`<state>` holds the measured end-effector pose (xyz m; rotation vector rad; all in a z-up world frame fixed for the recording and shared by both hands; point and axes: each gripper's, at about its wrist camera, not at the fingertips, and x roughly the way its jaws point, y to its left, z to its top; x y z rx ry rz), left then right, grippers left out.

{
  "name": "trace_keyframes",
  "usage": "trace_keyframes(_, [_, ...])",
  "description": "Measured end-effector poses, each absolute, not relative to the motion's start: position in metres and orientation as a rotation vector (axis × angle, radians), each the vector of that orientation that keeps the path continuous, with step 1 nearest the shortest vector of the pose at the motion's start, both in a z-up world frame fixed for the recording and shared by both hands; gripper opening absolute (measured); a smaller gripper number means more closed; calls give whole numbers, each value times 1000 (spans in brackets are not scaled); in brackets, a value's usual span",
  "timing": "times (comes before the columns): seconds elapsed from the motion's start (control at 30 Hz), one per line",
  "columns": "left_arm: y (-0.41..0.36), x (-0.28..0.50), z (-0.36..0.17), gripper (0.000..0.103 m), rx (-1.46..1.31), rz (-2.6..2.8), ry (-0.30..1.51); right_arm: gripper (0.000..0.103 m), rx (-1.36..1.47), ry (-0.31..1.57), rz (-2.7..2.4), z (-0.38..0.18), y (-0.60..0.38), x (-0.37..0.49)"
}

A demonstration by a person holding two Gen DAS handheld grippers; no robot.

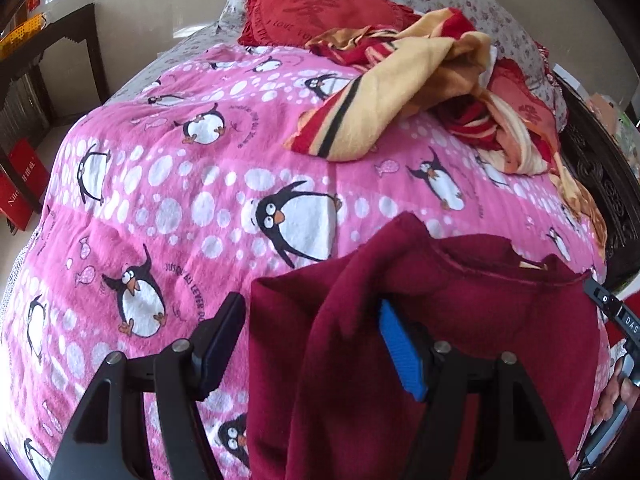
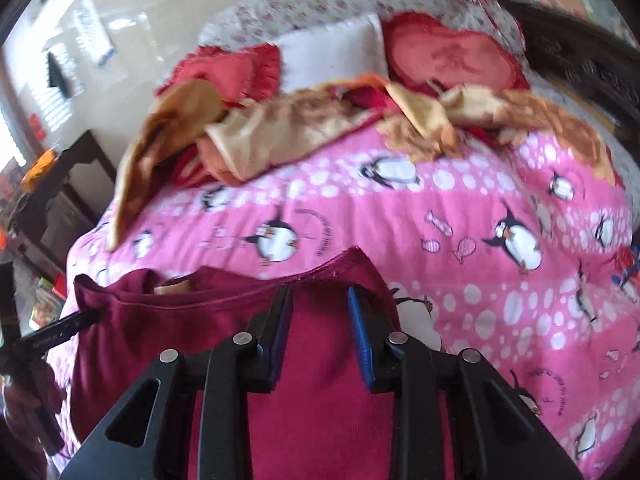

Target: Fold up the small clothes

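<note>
A maroon garment [image 1: 480,320] lies on the pink penguin blanket [image 1: 180,168], neckline toward the far side. My left gripper [image 1: 310,304] is open wide. A fold of the maroon cloth lies between its jaws and drapes over the blue-padded right finger [image 1: 400,352]; the pads do not press it. In the right wrist view the same garment [image 2: 180,320] lies under my right gripper [image 2: 319,292]. That gripper's jaws stand a little apart over the cloth near the hem, gripping nothing. Each gripper shows at the edge of the other's view: the right gripper [image 1: 612,312] and the left gripper [image 2: 52,336].
A crumpled yellow and red blanket [image 1: 400,80] and red heart pillows [image 1: 320,4] lie at the head of the bed, with a white pillow [image 2: 332,52]. A dark wooden table [image 1: 60,40] stands to the left. A dark carved bed frame [image 1: 600,184] runs along the right.
</note>
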<state>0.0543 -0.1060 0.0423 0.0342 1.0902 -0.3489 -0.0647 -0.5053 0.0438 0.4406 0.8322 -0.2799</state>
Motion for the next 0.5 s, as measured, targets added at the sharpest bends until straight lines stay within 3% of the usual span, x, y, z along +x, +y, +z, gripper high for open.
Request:
trace_keyframes(0.2, [-101, 47, 45, 74, 64, -366, 1087, 13, 486, 819, -260, 45, -513, -74])
trace_keyframes(0.5, [-55, -24, 82, 74, 97, -528, 1033, 15, 489, 888, -196, 49, -493, -191])
